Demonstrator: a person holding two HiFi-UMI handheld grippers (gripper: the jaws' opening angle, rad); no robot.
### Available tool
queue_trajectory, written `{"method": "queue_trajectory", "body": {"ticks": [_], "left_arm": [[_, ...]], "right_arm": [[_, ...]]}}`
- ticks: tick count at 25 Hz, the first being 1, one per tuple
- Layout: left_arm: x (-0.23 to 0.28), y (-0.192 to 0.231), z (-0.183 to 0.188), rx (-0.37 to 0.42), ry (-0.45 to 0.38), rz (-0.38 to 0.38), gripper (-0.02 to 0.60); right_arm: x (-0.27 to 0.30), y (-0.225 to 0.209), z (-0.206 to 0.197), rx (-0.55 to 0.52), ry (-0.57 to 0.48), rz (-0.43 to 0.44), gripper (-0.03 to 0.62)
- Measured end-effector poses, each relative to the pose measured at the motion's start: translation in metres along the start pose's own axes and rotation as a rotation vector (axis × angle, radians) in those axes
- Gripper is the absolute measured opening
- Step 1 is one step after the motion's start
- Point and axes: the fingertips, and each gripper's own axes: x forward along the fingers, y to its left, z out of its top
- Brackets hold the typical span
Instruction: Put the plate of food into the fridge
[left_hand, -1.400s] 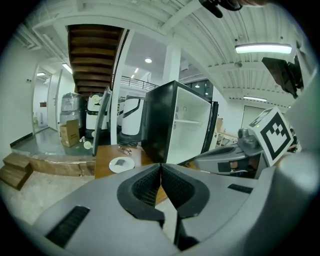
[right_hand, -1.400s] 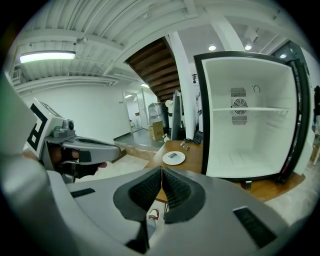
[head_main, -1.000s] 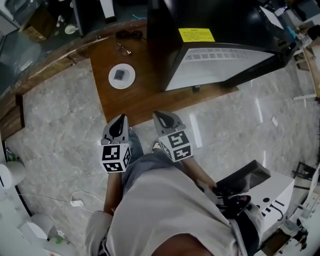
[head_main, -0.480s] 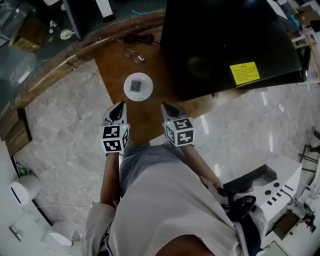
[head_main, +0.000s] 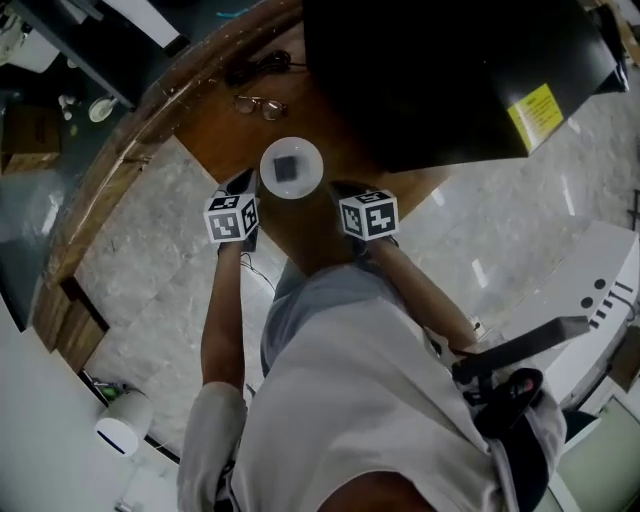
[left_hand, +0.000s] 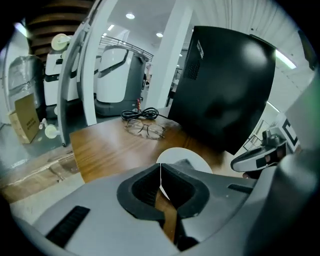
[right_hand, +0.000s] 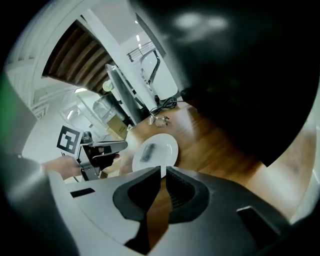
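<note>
A white plate (head_main: 291, 167) with a dark piece of food (head_main: 287, 168) sits on the wooden table (head_main: 215, 125), in front of the black fridge (head_main: 440, 70). My left gripper (head_main: 240, 183) is just left of the plate and shut, with nothing in it. My right gripper (head_main: 345, 188) is just right of the plate, also shut and empty. In the left gripper view the plate (left_hand: 182, 156) lies right behind the closed tips (left_hand: 160, 166). The right gripper view has the plate (right_hand: 162, 142) beyond the tips (right_hand: 163, 172), and the left gripper (right_hand: 100, 150) across from it.
A pair of glasses (head_main: 262, 105) and a coiled black cable (head_main: 255, 68) lie on the table beyond the plate. The fridge (left_hand: 225, 90) stands close on the plate's right. Marble floor (head_main: 130, 270) lies beneath my arms, and a curved wooden ledge (head_main: 110, 180) runs at the left.
Both grippers have moved forward from over the floor to the table's near edge and now flank the plate. Both stay shut.
</note>
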Motion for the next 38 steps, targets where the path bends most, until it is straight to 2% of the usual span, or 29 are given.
{"method": "queue_trajectory", "body": {"ticks": [5,7,9,10,14,19,21,25,30,35,38], "left_arm": [[0.032,-0.002,-0.014,0.086,0.104,-0.059,0.020],[0.038,-0.004,-0.017,0.124,0.124,-0.071,0.020],[0.044,-0.006,-0.017,0.134,0.121,-0.088,0.020],[0.046,-0.007,-0.017,0.133,0.119,-0.098,0.020],[0.047,-0.007,-0.019,0.148,0.108,-0.130,0.018],[0.049,-0.004,-0.017,0.151,0.077,-0.150,0.018],[0.052,-0.004,-0.018,0.153,0.079,-0.154,0.018],[0.056,-0.003,-0.019,0.180,0.083,-0.143,0.018],[0.052,-0.003,-0.017,0.155,0.058,-0.160,0.018],[0.054,-0.003,-0.016,0.173,0.049,-0.135,0.018],[0.055,-0.005,-0.018,0.144,0.063,-0.130,0.018]], "right_arm": [[0.029,-0.010,-0.006,0.100,0.039,-0.008,0.018],[0.040,-0.009,-0.009,0.114,0.059,0.034,0.033],[0.048,-0.010,-0.011,0.135,0.072,0.067,0.148],[0.050,-0.012,-0.011,0.151,0.071,0.068,0.153],[0.057,-0.019,-0.005,0.205,0.036,0.038,0.153],[0.061,-0.021,0.002,0.273,0.007,0.061,0.138],[0.063,-0.023,0.001,0.330,-0.004,0.104,0.118],[0.068,-0.013,0.000,0.512,-0.027,0.240,0.100],[0.069,-0.011,0.001,0.595,-0.064,0.264,0.048],[0.067,-0.009,0.002,0.705,-0.130,0.350,0.028],[0.064,-0.009,0.000,0.727,-0.153,0.383,0.026]]}}
